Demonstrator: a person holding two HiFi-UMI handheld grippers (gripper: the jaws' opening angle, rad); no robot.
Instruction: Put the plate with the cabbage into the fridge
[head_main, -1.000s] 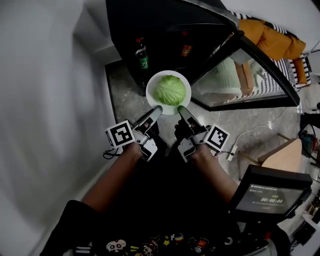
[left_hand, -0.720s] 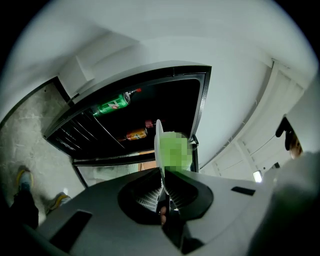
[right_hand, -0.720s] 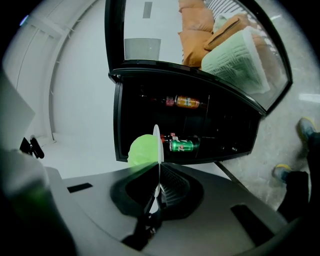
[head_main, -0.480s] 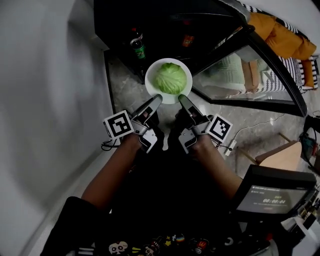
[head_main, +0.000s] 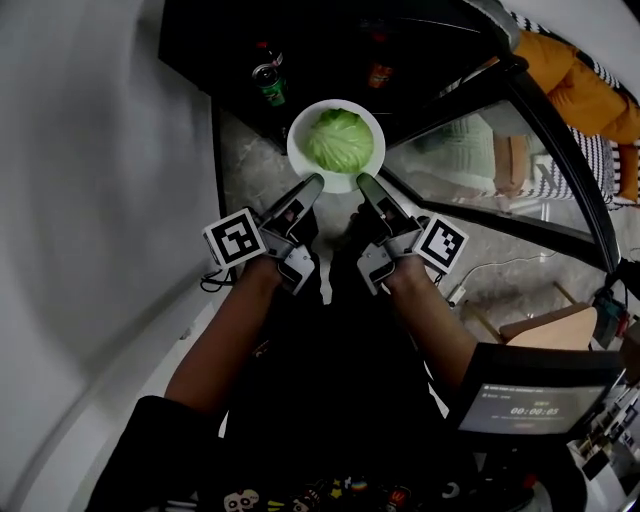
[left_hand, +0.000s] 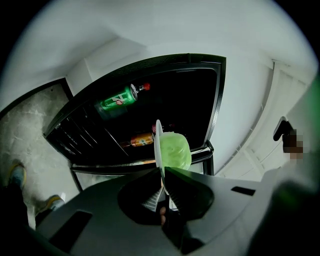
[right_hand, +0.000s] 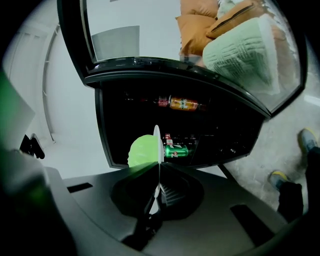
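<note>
Wall (head_main: 90, 200): pale, fills the left of the head view.
Floor (head_main: 250, 175): grey stone, shows between the wall and the fridge.
Left gripper (head_main: 313, 182): jaws closed tight on the near-left rim of the plate. Its own view shows the rim edge-on, pinched between the two jaws. Its marker cube sits just behind the jaws.
Plate (head_main: 372, 125): white and round, carried in the air by both grippers at the mouth of the open fridge. It rests on no shelf. (Can't tell if its far edge has crossed the opening.)
Cabbage (head_main: 339, 140): pale green head, sits in the middle of the plate.
Right gripper (head_main: 362, 181): jaws clamped on the near-right rim of the plate, just beside the left gripper. Its own view shows the same thin white edge between the jaws.
Fridge (head_main: 320, 45): dark inside, directly beyond the plate.
Green bottle (head_main: 266, 82): lies on its side on a shelf, up and left of the plate.
Brown bottle (head_main: 379, 73): on a shelf, up and right of the plate.
Door (head_main: 500, 170): glass in a black frame, swung open to the right. It reflects orange and pale cushions.
Screen (head_main: 520, 405): lower right, dark, shows timer digits.
</note>
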